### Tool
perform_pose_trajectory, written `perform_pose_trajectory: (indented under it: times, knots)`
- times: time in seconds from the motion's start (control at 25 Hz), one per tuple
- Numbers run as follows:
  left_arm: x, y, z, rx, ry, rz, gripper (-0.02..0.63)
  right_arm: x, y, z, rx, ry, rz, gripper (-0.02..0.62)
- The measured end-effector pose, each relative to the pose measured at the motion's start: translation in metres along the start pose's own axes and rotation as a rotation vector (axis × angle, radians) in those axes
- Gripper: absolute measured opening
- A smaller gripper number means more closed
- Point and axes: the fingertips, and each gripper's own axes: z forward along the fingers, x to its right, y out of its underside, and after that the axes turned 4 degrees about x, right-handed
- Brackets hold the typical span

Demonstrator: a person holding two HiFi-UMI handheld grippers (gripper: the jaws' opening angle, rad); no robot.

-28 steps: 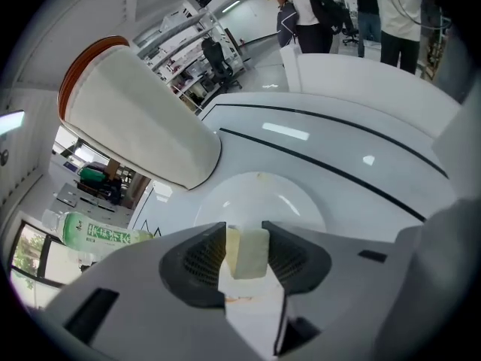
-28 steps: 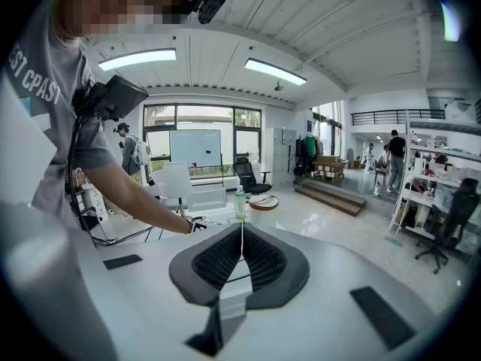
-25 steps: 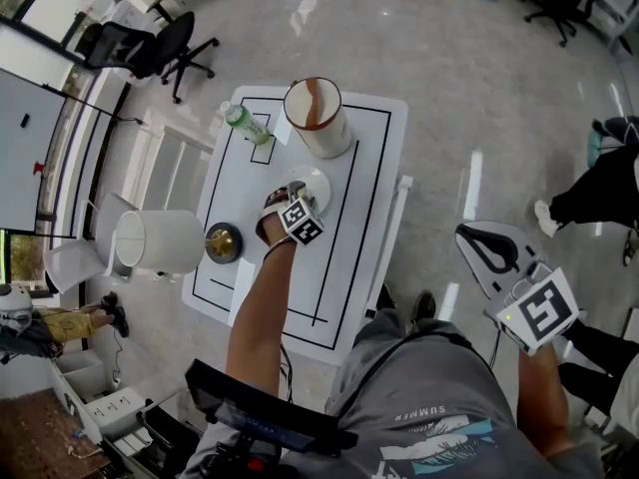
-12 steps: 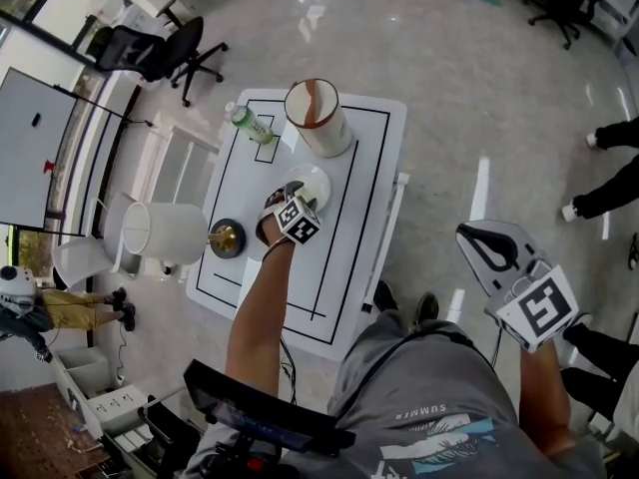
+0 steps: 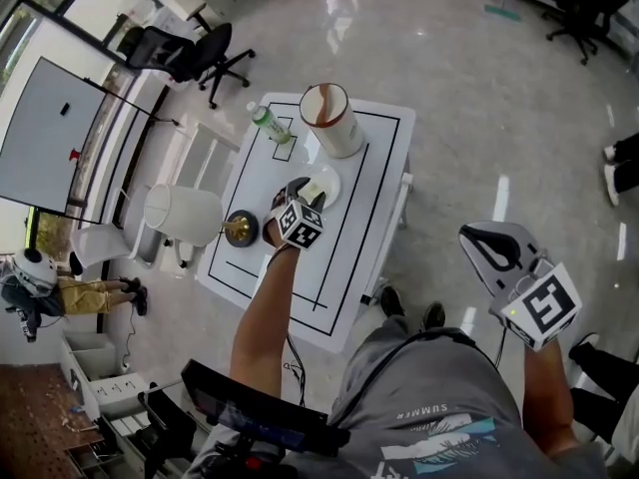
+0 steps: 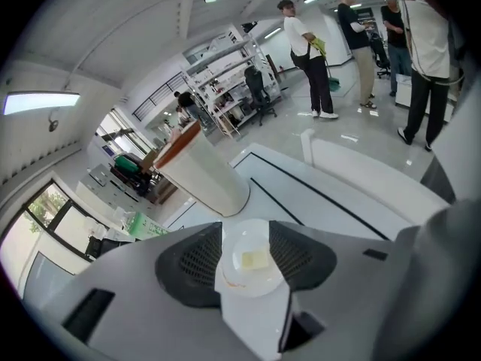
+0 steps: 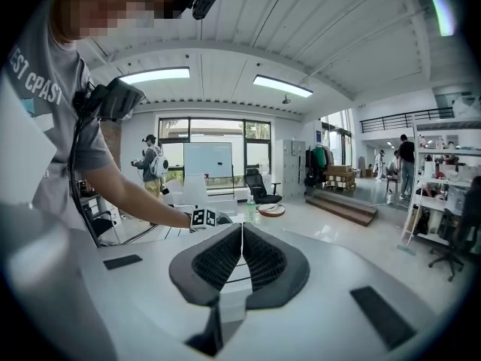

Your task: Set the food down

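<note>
On a small white plate (image 5: 329, 183) on the white table (image 5: 344, 267) lies the food (image 6: 254, 259), a pale yellow piece. My left gripper (image 5: 304, 196) hangs a little above the plate (image 6: 231, 280), apart from it. Its jaws have just been opening and now stand open, with nothing between them; plate and food show through the gap of the left gripper (image 6: 246, 239). Well off the table's right side, my right gripper (image 5: 489, 254) hangs over the floor. The right gripper (image 7: 242, 253) is shut, with its pads together and nothing held.
Behind the plate a tall white cylinder with a brown rim (image 5: 330, 120) lies tilted. A green bottle (image 5: 268, 123) lies at the table's far left corner, and a dark round dish (image 5: 240, 229) at its left edge. A white drum (image 5: 185, 215) stands beside the table. People stand farther off.
My left gripper has risen off the plate and opened, leaving the food on it. The right gripper has hardly shifted in the head view.
</note>
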Motion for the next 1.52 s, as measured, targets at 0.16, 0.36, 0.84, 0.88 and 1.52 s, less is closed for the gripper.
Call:
perform_pose_trajectory:
  times: [0.16,0.36,0.84,0.88,1.52]
  knots:
    - [0.0,-0.039,-0.038,0.086,-0.07,-0.03,0.198,-0.004,-0.005,-0.018,0.032,-0.036,-0.014,0.008]
    - [0.002,-0.096,-0.098,0.227,-0.156,-0.077,0.198,-0.007,-0.012,-0.04,0.076,-0.065,-0.039,0.006]
    - [0.012,-0.216,-0.285,0.637,-0.269,-0.27,0.124,-0.022,-0.045,-0.068,0.205,-0.175,-0.077,0.006]
    - [0.014,-0.222,-0.3,0.668,-0.275,-0.28,0.105,-0.026,-0.049,-0.069,0.217,-0.185,-0.073,0.006]
    - [0.064,-0.192,-0.487,0.925,-0.295,-0.419,0.008,-0.129,-0.074,-0.069,0.305,-0.286,-0.07,0.006]
